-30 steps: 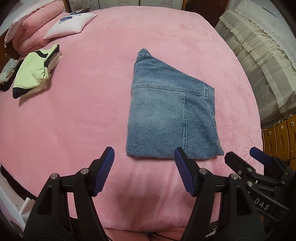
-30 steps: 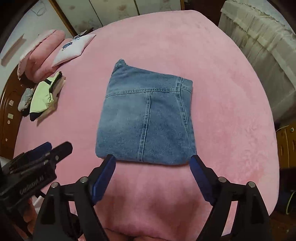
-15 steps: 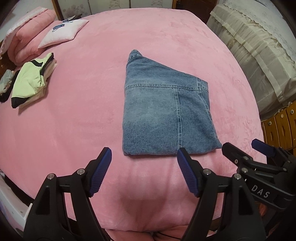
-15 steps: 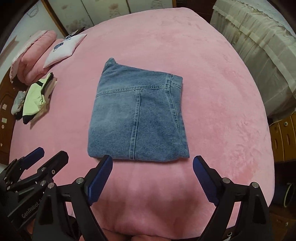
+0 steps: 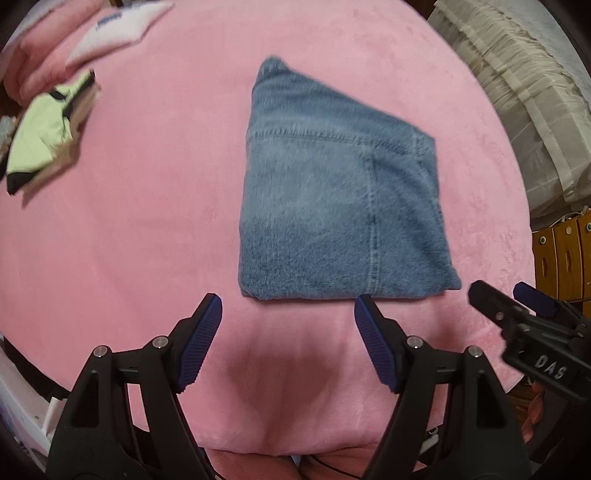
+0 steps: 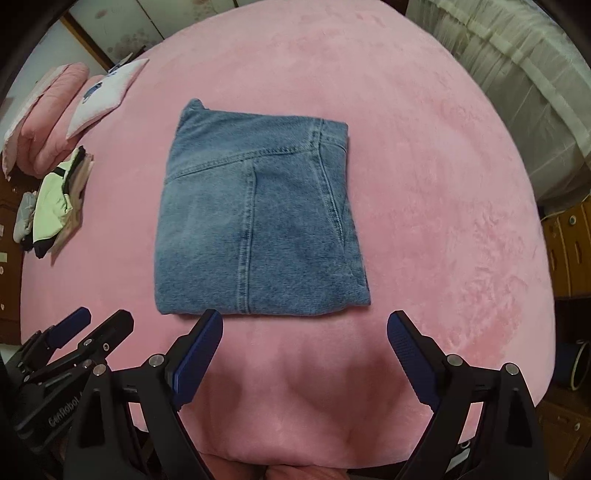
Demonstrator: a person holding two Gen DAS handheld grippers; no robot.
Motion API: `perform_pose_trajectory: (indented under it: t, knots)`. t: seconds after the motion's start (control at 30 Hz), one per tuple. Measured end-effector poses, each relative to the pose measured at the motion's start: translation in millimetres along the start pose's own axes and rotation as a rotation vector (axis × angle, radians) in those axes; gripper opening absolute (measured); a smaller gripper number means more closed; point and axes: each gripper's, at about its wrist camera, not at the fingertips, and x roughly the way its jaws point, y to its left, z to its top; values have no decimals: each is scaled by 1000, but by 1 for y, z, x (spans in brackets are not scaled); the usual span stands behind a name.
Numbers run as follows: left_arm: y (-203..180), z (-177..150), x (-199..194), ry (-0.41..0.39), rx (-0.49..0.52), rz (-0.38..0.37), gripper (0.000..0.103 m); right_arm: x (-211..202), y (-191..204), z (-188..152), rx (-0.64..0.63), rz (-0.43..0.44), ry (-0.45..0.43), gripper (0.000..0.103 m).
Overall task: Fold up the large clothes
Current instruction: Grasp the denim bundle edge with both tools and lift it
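**A:** Where are the jeans, and how much room is around them?

**B:** They lie folded into a compact, roughly square packet near the middle of a bed covered with a pink blanket. Bare blanket surrounds the packet on all four sides. The nearest folded edge lies just beyond the tips of both claws. The bed's front edge drops away below them.

**A:** What are the claws doing?

**B:** The left claw is spread wide, holding nothing, in front of the packet's near left part. The right claw is also spread wide and empty, in front of the near right part. Neither touches the denim. Each shows at the side of the other's view.

**A:** Anything else nearby?

**B:** Far off to the left sits a small pile of clothes with a pale green garment on top. Beyond it are a white pillow and a rolled pink quilt. To the right of the bed is a cream lace-covered piece of furniture, and lower down a wooden cabinet. Nothing lies between the claws and the jeans.

**A:** Which way does the packet run?

**B:** Slightly longer front to back. The far left corner comes to a point, so the far edge slants down to the right. A stitched seam runs from near edge to far.
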Motion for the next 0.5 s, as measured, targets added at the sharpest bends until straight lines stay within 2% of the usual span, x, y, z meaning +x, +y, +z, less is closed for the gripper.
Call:
perform_pose_trajectory:
  t: [0.17, 0.3, 0.43, 0.5]
  knots:
    - [18, 19, 47, 95, -16, -47, 72, 39, -22, 16, 13, 83, 72, 92]
    - [30, 36, 84, 142, -1, -93, 72, 77, -54, 35, 19, 207, 95, 92]
    - [44, 61, 120, 173, -7, -153, 72, 124, -82, 58, 0, 263, 147, 92]
    - [51, 76, 137, 199, -22, -186, 72, 145, -93, 69, 13, 342, 173, 91]
